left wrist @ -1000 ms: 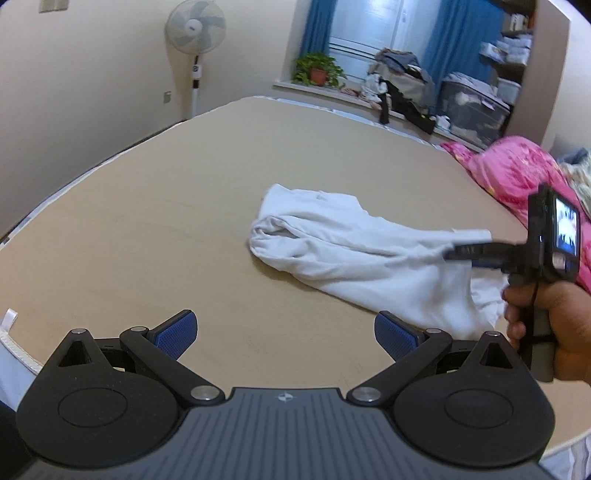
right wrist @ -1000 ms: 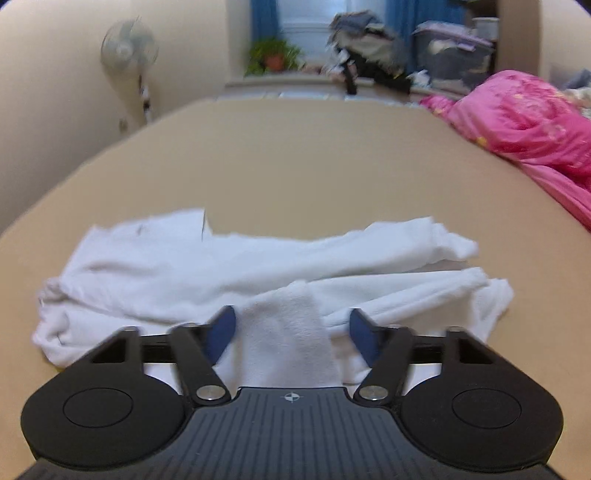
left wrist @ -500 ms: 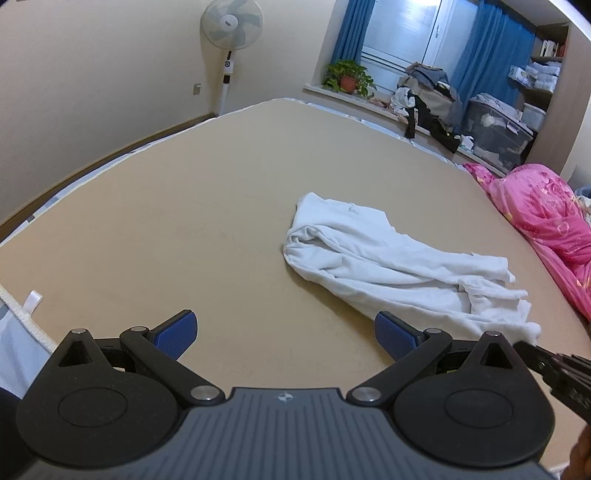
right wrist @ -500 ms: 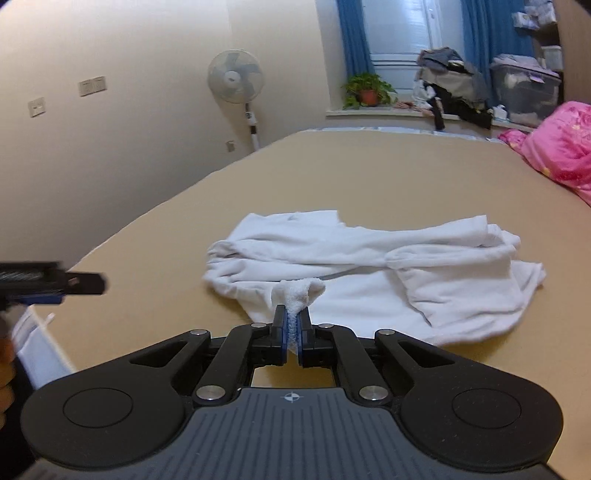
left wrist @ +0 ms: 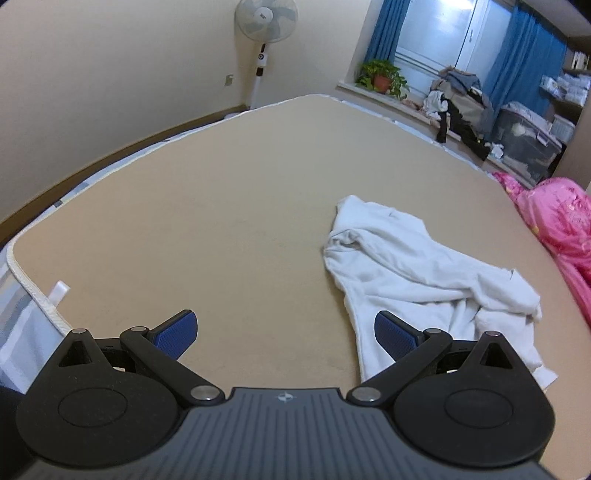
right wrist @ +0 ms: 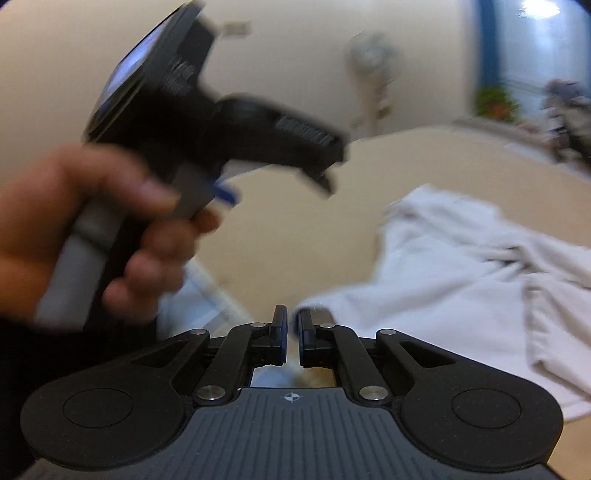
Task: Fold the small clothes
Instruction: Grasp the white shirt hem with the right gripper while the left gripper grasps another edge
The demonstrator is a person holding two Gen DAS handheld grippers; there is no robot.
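A crumpled white garment (left wrist: 424,273) lies on the tan bed surface (left wrist: 221,206), right of centre in the left wrist view. My left gripper (left wrist: 284,332) is open and empty, hovering over the bed's near edge just left of the garment. In the blurred right wrist view my right gripper (right wrist: 291,332) is shut on a corner of the white garment (right wrist: 461,280), which trails off to the right. The left gripper (right wrist: 280,177), held in a hand, shows large at upper left of that view.
A pink quilt (left wrist: 557,225) lies along the bed's right side. A standing fan (left wrist: 266,22) is by the far wall. A windowsill with a potted plant (left wrist: 382,74), piled clothes and storage boxes (left wrist: 524,136) lies beyond the bed. The mattress edge (left wrist: 26,280) is near left.
My right gripper closed on the garment's corner and pulled it towards the bed's near edge, swinging left. My left gripper drew back and left, away from the garment.
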